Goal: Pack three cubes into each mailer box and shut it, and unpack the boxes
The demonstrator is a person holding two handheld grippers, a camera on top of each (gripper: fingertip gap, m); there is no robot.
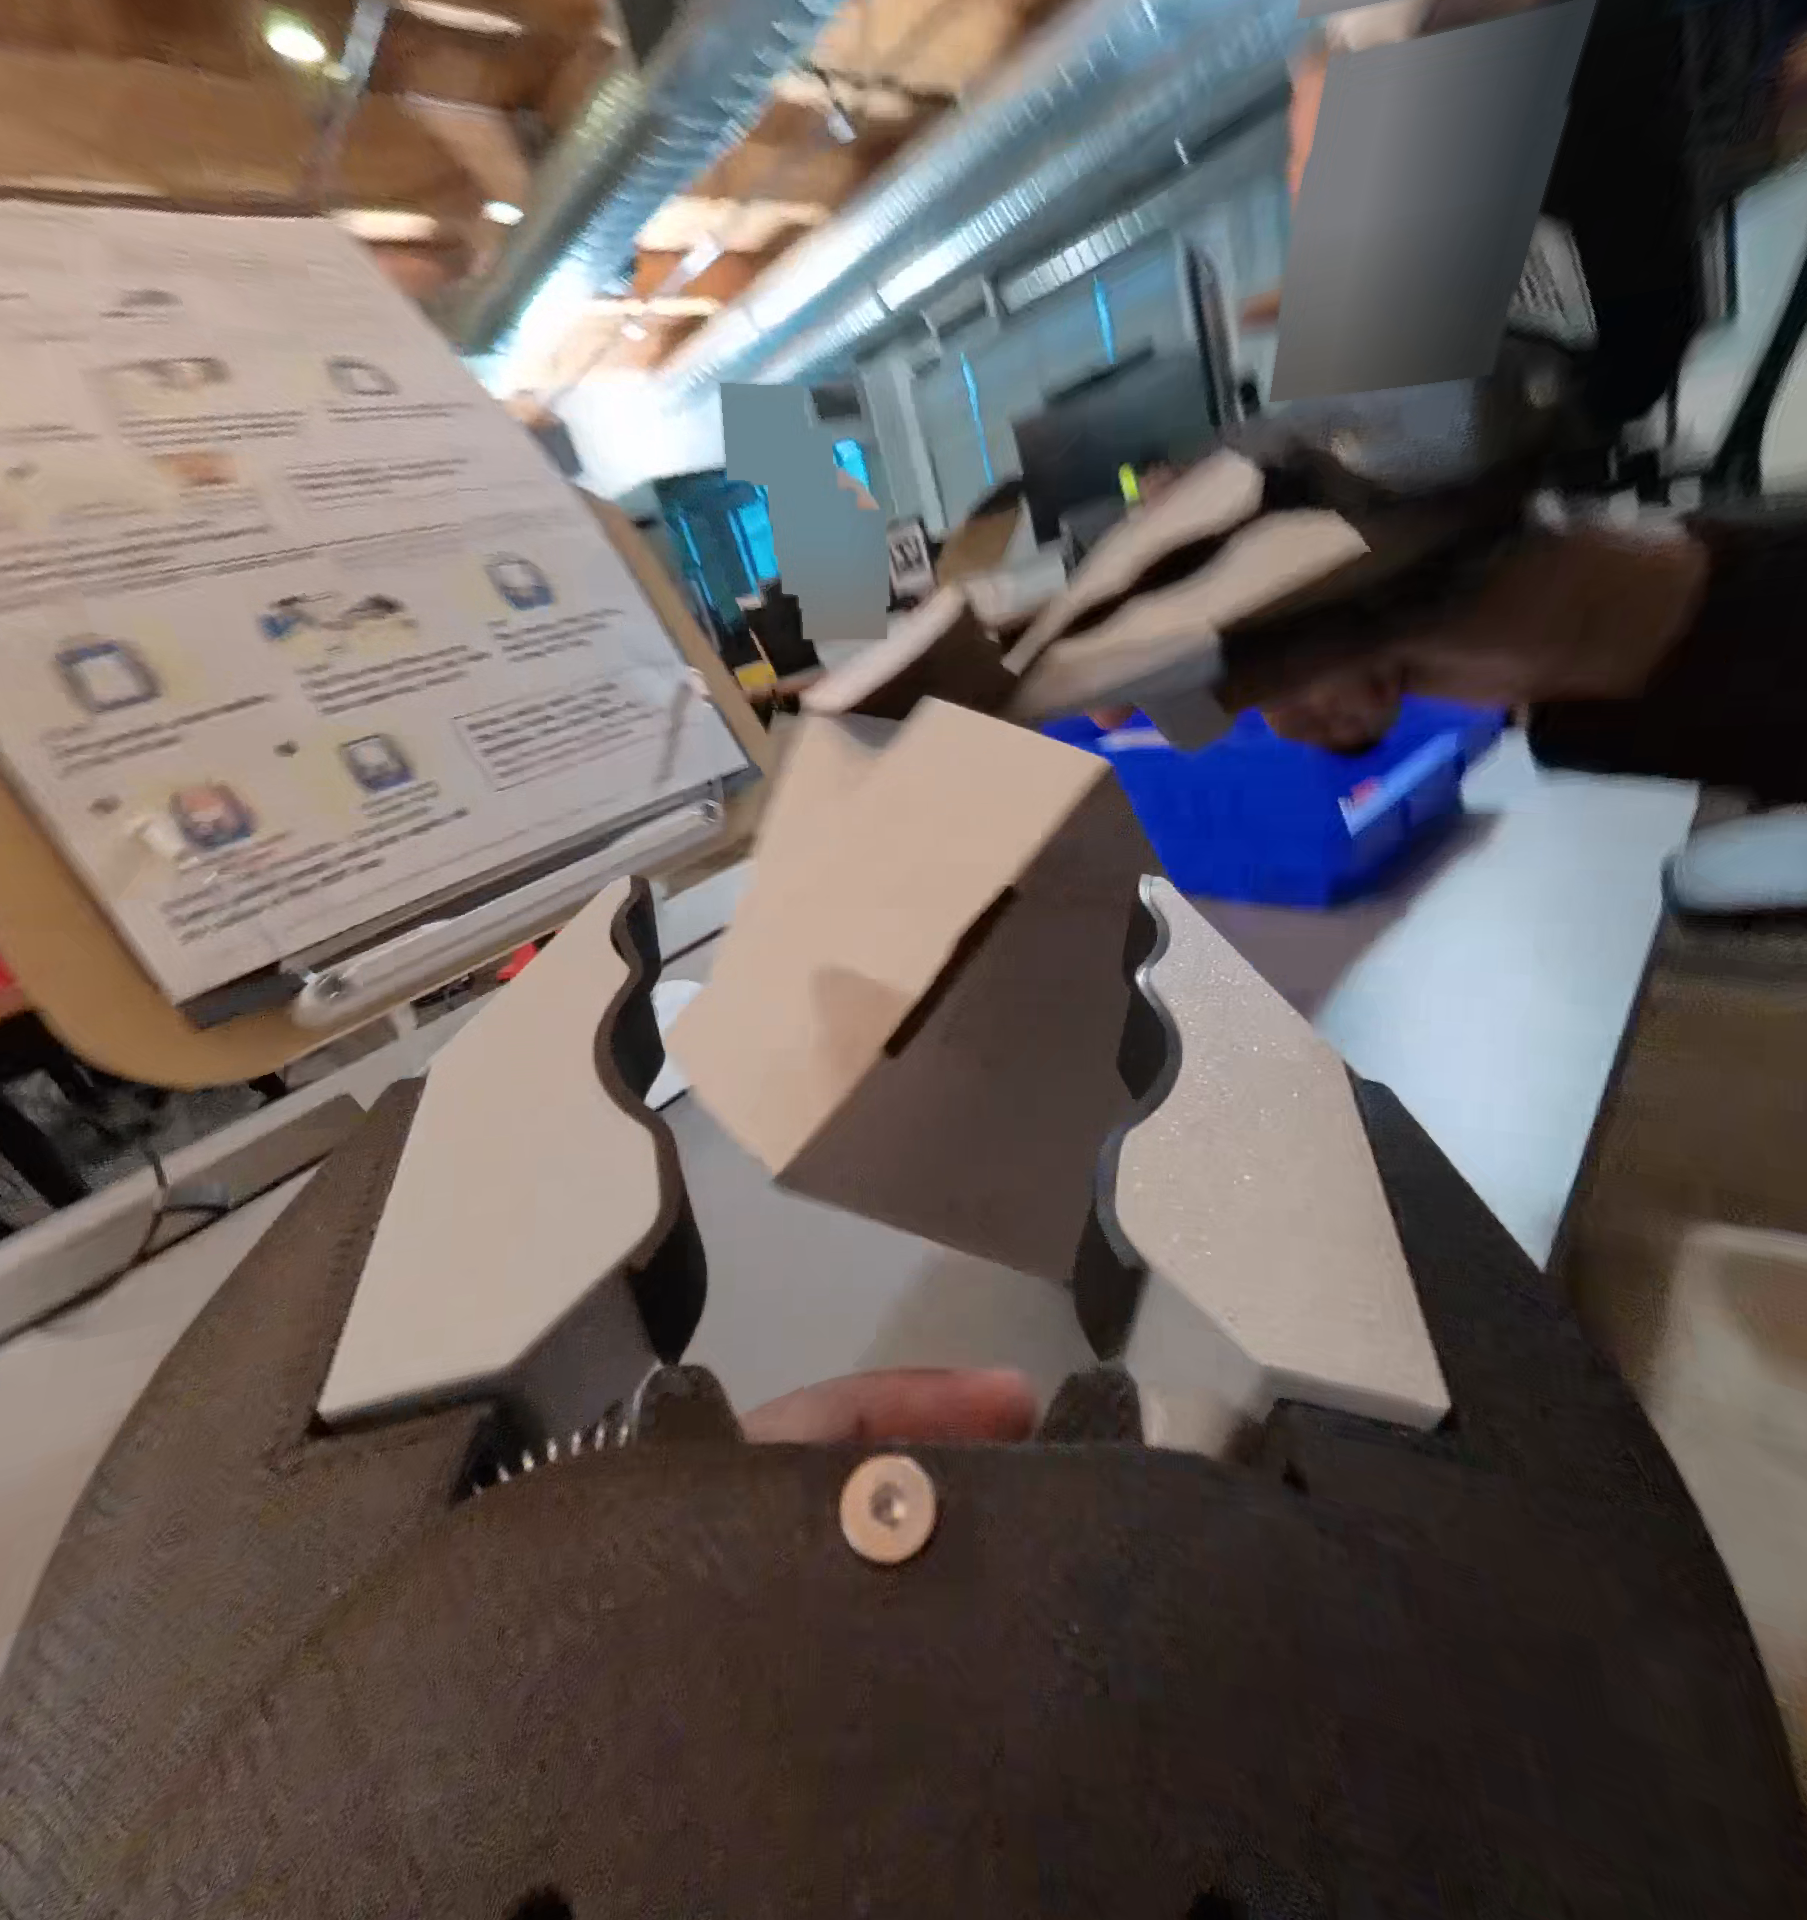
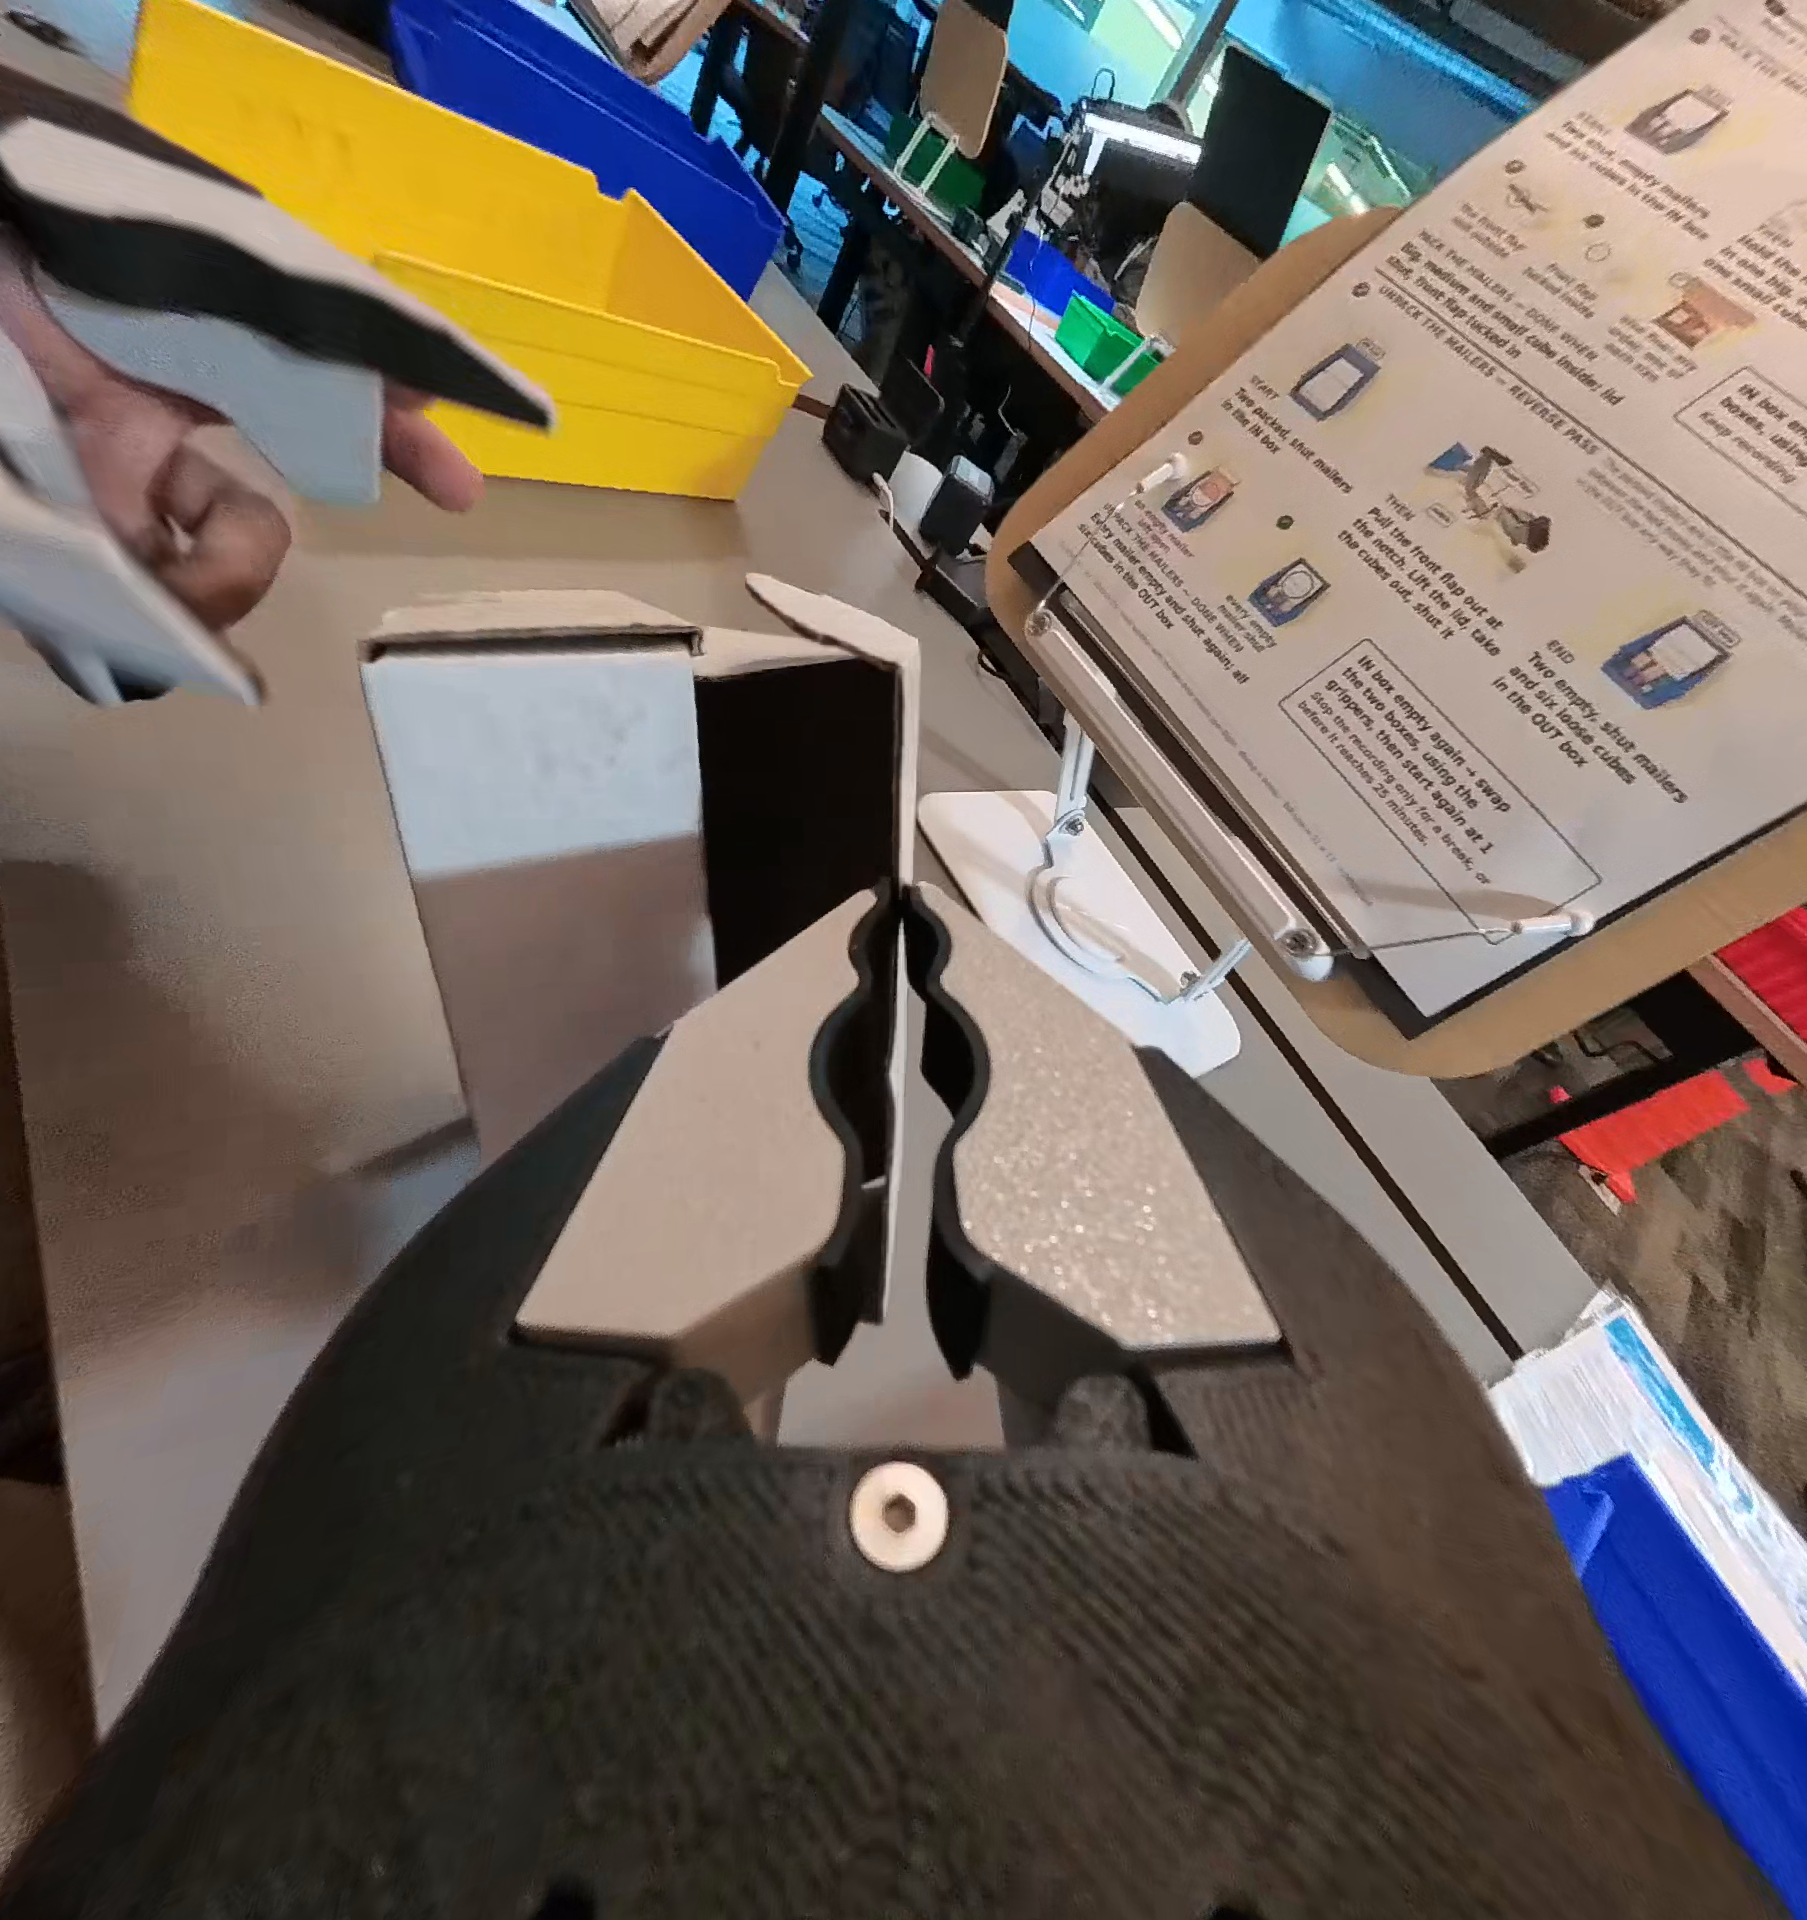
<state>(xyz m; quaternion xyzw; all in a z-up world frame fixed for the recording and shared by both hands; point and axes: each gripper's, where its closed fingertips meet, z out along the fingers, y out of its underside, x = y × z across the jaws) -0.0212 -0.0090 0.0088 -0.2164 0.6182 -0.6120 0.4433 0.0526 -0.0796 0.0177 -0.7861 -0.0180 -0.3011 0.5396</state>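
Observation:
A white mailer box [image 2: 535, 758] with a black inside stands open on the grey table [image 2: 203, 1039]. My right gripper [image 2: 901, 902] is shut on the thin edge of the box's raised lid flap [image 2: 904, 748]. In the left wrist view the box [image 1: 878, 935] appears tilted between the spread fingers of my left gripper [image 1: 888, 904], which is open and does not seem to touch it. The right gripper [image 1: 940, 665] shows behind the box, at its top edge. The left gripper [image 2: 400, 551] shows open at the upper left of the right wrist view. No cubes are in view.
An instruction sheet on a tilted stand [image 2: 1450, 582] is to the right of the box, also in the left wrist view [image 1: 255, 582], with a white base [image 2: 1065, 914]. A yellow bin [image 2: 525, 270] and a blue bin [image 2: 587, 114] are beyond the box. Another blue bin [image 2: 1709, 1662] sits near right. The grippers' ends are close to 11 cm from one another.

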